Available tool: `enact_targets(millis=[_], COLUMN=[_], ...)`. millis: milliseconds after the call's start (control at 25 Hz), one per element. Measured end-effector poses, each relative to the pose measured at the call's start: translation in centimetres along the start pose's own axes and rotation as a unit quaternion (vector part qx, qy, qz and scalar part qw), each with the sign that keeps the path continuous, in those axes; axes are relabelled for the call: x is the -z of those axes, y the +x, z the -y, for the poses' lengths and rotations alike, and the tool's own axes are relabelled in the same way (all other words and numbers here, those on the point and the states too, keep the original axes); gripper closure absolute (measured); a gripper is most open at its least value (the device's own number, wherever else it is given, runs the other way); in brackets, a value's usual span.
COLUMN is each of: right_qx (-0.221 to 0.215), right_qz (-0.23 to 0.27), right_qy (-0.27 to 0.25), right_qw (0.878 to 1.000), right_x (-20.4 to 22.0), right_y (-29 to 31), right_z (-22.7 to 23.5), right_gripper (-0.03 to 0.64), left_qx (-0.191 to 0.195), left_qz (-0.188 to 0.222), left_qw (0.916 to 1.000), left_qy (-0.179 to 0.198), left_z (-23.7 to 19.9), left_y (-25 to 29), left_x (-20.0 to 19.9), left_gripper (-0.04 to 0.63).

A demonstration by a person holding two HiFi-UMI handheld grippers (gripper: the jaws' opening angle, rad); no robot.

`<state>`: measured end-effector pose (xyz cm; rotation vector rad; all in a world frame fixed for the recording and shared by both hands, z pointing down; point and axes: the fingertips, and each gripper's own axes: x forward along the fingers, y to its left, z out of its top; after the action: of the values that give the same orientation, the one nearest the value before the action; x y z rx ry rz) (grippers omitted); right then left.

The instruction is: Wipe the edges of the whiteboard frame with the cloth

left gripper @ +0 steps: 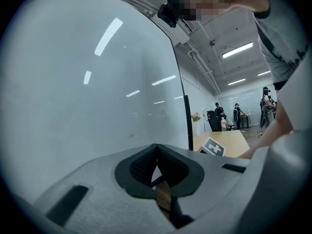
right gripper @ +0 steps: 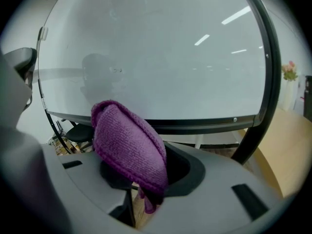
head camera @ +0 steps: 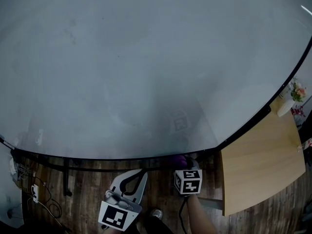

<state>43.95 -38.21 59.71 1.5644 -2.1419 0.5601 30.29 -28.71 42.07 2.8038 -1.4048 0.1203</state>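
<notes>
Below the bottom edge of the whiteboard [head camera: 146, 72], near its right corner, the right gripper [right gripper: 146, 182] is clamped on the cloth [right gripper: 129, 147], close to the frame [right gripper: 195, 126]. The left gripper [left gripper: 157, 167] is closed on nothing. Hard rubbing may drag the bunched cloth out.

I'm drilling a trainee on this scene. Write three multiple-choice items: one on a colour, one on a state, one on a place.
1. The frame is: A black; B red; C yellow.
2. The left gripper is: A wide open; B shut and empty; C shut on a pen.
3. The cloth is: A hung on the frame; B in the left gripper; C in the right gripper.

Answers: 1 A, it shows black in every view. 2 B, its jaws meet with nothing between them. 3 C, the purple cloth is pinched in that gripper's jaws.
</notes>
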Motion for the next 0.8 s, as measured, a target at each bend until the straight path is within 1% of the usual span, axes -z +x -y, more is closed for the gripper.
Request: enact_targets(millis=[280,560,800], right_qx=[0.012,0.029,0.038], right_qz=[0.001,0.003,0.005], right_qy=[0.003,0.020,0.025], right_qw=[1.000,0.999,0.999], right_x=[0.1,0.2,0.2], right_y=[-0.5,-1.1,-1.2], right_z=[2.3,5.1,6.3], right_gripper=[0.502,0.500,0.500], left_qx=[0.006,0.015,0.015], left_qz=[-0.001,-0.002,-0.005], left_qw=[1.0000,0.9999,0.9999], left_qy=[0.000,0.004,0.000], left_z=[0.9,1.8,1.9], left_y=[1.0,1.9,2.3], left_x=[0.1,0.1,0.3], left_gripper=[0.578,0.578,0.578])
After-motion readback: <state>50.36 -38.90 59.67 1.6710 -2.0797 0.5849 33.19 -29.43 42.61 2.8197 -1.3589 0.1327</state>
